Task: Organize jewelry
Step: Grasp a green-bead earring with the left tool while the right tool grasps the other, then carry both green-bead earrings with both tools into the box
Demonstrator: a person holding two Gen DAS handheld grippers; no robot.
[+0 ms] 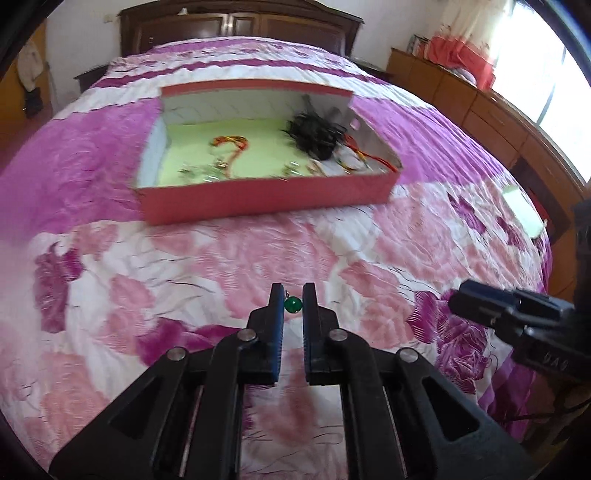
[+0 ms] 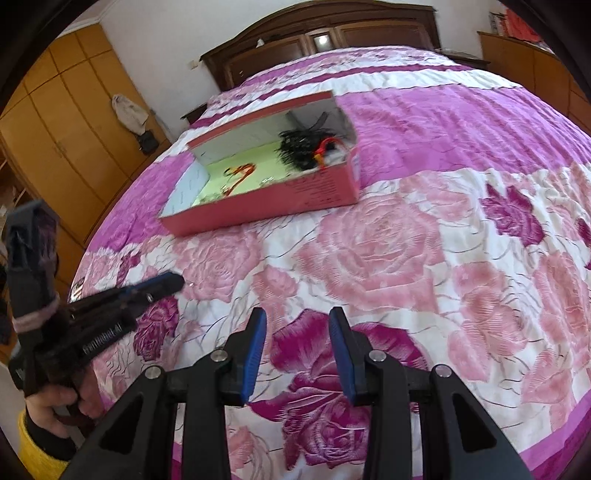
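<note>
An open pink box [image 1: 266, 195] with a pale green floor lies on the bed; it also shows in the right wrist view [image 2: 266, 206]. Inside are red-orange cords [image 1: 231, 146], small metal pieces [image 1: 207, 173] and a black tangled bundle [image 1: 317, 134]. My left gripper [image 1: 293, 295] is shut on a green bead pendant [image 1: 293, 305] with a small metal link, held above the quilt short of the box. My right gripper [image 2: 297, 319] is open and empty over the quilt; it also shows at the right of the left wrist view [image 1: 458, 301].
The bed carries a pink and purple rose quilt [image 2: 369, 251]. A dark wooden headboard [image 1: 236, 26] stands at the far end. Wooden cabinets [image 2: 55, 122] line the left side and a low wooden dresser [image 1: 480, 110] the right. A white object [image 1: 522, 210] lies at the bed's right edge.
</note>
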